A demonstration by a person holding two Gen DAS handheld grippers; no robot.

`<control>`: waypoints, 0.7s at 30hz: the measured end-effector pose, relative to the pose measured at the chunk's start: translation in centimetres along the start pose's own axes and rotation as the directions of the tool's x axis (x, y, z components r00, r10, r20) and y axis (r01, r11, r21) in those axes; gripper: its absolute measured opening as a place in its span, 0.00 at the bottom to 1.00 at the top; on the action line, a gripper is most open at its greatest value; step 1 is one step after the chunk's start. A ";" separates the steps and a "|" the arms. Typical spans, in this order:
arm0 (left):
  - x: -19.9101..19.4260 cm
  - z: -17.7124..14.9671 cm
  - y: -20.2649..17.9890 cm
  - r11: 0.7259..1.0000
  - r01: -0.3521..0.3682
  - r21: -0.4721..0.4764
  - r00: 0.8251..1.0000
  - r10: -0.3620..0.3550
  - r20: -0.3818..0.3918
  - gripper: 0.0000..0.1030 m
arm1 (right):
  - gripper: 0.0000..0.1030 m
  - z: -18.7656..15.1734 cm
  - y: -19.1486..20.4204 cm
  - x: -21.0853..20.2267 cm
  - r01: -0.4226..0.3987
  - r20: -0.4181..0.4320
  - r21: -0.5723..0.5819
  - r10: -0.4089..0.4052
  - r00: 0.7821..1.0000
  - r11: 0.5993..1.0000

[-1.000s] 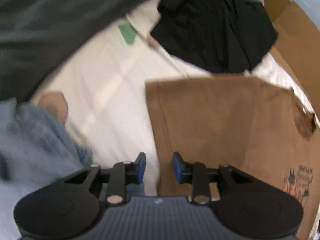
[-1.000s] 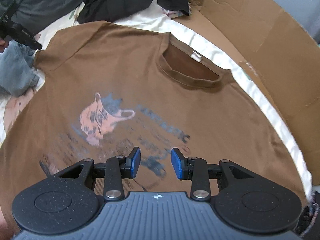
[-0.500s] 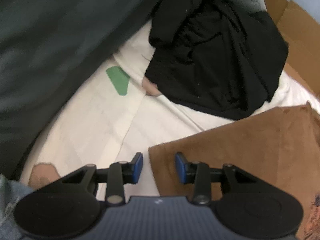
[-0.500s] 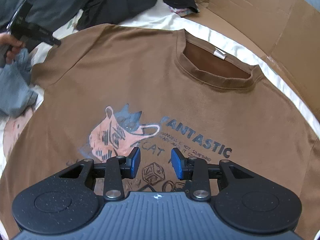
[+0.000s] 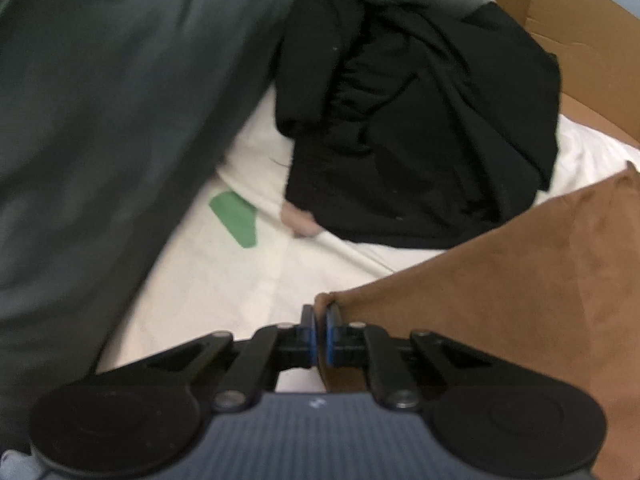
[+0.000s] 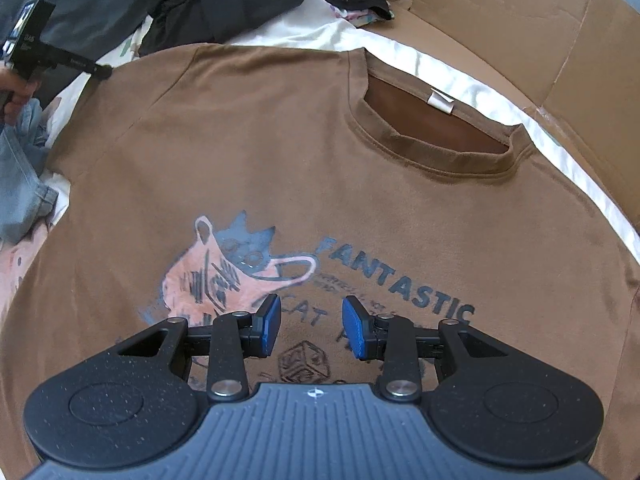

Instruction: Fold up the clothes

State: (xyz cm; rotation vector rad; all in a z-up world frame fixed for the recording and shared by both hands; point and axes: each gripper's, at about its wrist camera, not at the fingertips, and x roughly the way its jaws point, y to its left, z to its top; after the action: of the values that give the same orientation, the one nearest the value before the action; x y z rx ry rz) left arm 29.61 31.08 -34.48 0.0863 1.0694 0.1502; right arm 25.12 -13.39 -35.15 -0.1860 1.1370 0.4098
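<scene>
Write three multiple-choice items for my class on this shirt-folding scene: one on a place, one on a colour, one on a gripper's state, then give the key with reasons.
1. Where does the black garment lie?
A. on the white sheet, beyond the shirt's corner
B. inside the shirt's collar
C. between the right gripper's jaws

2. What colour is the printed T-shirt?
A. green
B. brown
C. white

3. How is the left gripper?
A. wide open above the sheet
B. shut on nothing
C. shut on the shirt's corner

Key: 1 A, the left wrist view shows it heaped on the sheet past the corner. 2 B, brown cloth fills the right wrist view. 3 C, its jaws have just closed, pinching brown cloth.
</scene>
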 end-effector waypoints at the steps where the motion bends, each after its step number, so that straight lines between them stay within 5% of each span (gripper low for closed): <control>1: 0.4 0.0 -0.1 1.000 0.002 0.002 1.000 -0.002 -0.019 0.06 | 0.40 0.0 -0.2 -0.1 0.003 -0.006 -0.006 -0.003 1.000 1.000; 5: 0.5 0.4 -0.3 0.998 -0.065 -0.014 0.997 0.064 -0.035 0.33 | 0.40 -0.3 -1.2 -0.4 0.014 -0.037 -0.050 -0.016 0.999 0.999; 13: -2.2 1.8 -1.4 0.998 -0.025 -0.060 0.997 0.029 0.072 0.32 | 0.40 -2.7 -6.9 -3.3 0.120 -0.010 0.012 -0.120 0.993 0.993; 21: -3.4 3.3 -5.9 0.996 0.087 0.000 0.990 -0.087 0.115 0.29 | 0.40 -4.6 -12.8 -4.4 0.278 0.046 0.192 -0.292 0.955 0.941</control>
State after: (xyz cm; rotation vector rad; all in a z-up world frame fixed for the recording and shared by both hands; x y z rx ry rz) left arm 31.37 24.71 -30.77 0.0428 0.9556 0.0687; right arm 24.91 -27.58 -33.84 -0.1692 1.0496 0.0523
